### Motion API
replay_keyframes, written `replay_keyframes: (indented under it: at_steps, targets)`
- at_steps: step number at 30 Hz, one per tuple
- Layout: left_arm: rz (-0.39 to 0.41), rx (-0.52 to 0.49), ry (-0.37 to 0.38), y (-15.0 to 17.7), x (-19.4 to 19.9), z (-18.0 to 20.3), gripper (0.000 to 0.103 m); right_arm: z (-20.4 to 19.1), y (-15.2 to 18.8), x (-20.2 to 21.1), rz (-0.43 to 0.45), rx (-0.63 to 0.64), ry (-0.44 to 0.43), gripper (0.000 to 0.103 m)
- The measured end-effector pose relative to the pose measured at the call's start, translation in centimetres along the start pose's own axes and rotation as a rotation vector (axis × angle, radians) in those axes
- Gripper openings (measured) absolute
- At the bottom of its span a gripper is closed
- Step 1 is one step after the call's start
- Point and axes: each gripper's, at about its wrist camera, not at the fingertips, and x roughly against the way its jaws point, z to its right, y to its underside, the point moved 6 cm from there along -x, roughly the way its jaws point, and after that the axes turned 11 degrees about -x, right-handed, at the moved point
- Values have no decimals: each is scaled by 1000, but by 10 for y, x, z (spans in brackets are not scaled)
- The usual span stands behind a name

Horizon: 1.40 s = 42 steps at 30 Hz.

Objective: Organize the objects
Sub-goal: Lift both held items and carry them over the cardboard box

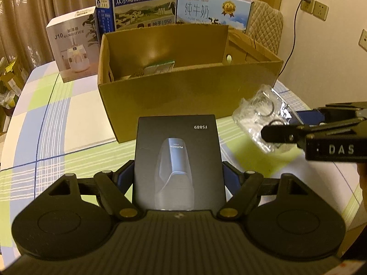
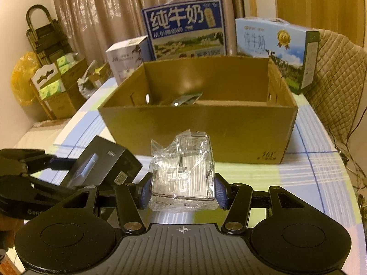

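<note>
My left gripper (image 1: 178, 174) is shut on a black shaver box marked FS889 (image 1: 177, 158) and holds it in front of the open cardboard box (image 1: 183, 91). The black box also shows at the left of the right wrist view (image 2: 103, 165). My right gripper (image 2: 183, 191) is shut on a clear plastic case in crinkled wrap (image 2: 183, 169), just before the cardboard box (image 2: 201, 128). In the left wrist view the wrapped case (image 1: 261, 116) and the right gripper (image 1: 298, 126) sit at the right. A few small items lie inside the cardboard box (image 1: 158, 67).
A white humidifier box (image 1: 73, 45) and two milk cartons (image 1: 144, 2) (image 1: 213, 9) stand behind the cardboard box. The table has a checked cloth (image 1: 57, 126). A padded chair (image 2: 339, 80) is at the right; shelves and boxes (image 2: 52, 78) are at the left.
</note>
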Motion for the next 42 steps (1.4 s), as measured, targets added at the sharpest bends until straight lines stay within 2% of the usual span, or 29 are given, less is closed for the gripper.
replay_keyframes:
  at_steps: [12,22,29,36,42]
  targets:
    - [73,0,0,-26,11,4,76,2,-24,9,100,25,32,51]
    - [150,28,-19,-65,21,-8,76,8,-46,9,157,11,47,51]
    - [163,23,-38,-81,17,-14,76,15,-77,10,229,-37,50,51]
    - [151,14,-63,-90,9,-20,76,11,-100,2,262,-51,51,51]
    - [154,9,-82,-111,2,-27,76,13,-115,-8,281,-63,59,51]
